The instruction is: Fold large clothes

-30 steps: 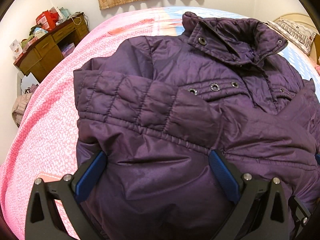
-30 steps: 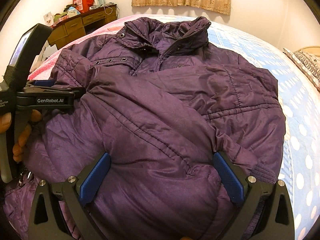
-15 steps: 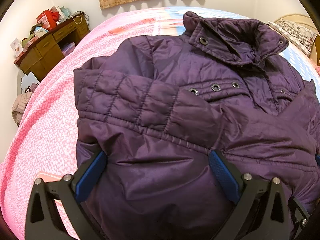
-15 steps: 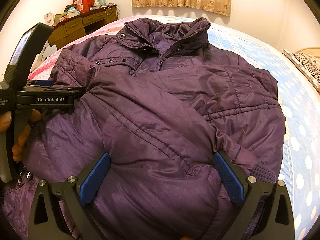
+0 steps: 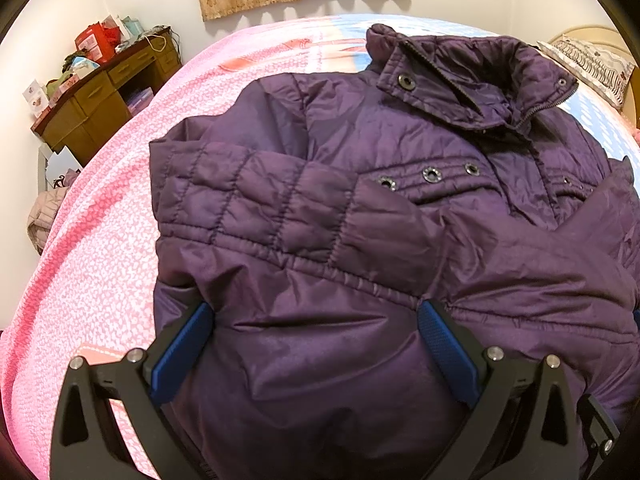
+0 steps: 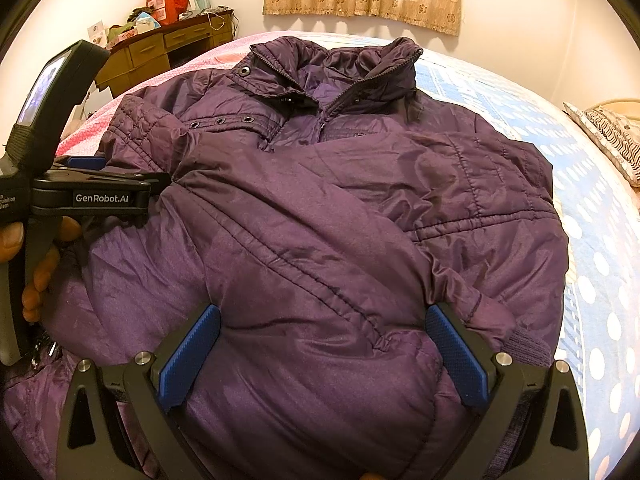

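The bed carried the jacket across its middle, collar at twelve o'clock and hem at six, likely laid flat so the halves could fold over. Both sleeves were already crossed over the chest, the quilted cuff lying at nine o'clock. The purple shell looked puffy, slick and creased, with snaps below the collar. The left gripper and right gripper sat at six o'clock over the hem end, each with jaws spread wide around a bulge of fabric, gripping nothing, probably poised to pinch the hem and lift it toward the collar.
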Motion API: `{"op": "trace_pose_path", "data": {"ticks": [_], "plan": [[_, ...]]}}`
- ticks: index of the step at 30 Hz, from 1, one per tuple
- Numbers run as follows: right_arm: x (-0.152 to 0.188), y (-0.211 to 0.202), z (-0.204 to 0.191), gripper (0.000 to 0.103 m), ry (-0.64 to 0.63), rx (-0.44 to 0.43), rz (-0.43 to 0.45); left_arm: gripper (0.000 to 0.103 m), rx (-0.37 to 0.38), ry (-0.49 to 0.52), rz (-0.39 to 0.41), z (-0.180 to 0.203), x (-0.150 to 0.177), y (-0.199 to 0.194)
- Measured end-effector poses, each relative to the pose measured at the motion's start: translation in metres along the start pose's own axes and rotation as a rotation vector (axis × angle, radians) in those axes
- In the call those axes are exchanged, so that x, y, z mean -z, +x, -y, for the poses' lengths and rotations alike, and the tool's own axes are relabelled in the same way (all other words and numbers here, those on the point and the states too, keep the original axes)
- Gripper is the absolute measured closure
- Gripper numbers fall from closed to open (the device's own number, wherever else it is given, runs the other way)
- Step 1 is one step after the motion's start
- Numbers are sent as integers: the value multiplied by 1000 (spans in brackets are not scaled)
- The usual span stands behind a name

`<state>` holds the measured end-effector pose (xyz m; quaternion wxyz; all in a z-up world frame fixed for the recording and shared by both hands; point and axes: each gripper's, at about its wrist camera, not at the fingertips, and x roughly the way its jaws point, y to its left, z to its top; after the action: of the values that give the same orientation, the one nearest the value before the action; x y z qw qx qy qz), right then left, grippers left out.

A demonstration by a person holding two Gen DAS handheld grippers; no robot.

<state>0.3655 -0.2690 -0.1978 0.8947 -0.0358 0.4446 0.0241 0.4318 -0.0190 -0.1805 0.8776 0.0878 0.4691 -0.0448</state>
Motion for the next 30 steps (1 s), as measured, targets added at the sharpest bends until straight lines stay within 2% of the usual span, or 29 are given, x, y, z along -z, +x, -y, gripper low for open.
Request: {"op": "trace_pose_path", "data": {"ticks": [11,15,17,18,21,23,26,30], "plan": [[-2,-2,2,1,-1,5,12,0,-19,18,14,2,1,-4],[-8,-20,8,1,-27,-57,-16,0,-25,32,21,-3,1,-25],[-18,-44,16,1,-38,-99,16,0,-36,66,70,-4,-3,-49],[-24,-57,23,1,-34,-108,51,0,-24,88,115,-5,-8,-66],[-61,-83,53,1,8,-168,135,0,5,103,184,-7,-33,-94],[-90,-82,72,1,47,-180,147,0,48,91,188,-7,-55,-96],[-135,-66,96,1,91,-166,175,0,58,86,174,-1,-94,-80],[-204,-13,132,1,148,-149,142,0,103,33,123,5,-139,-39]]}}
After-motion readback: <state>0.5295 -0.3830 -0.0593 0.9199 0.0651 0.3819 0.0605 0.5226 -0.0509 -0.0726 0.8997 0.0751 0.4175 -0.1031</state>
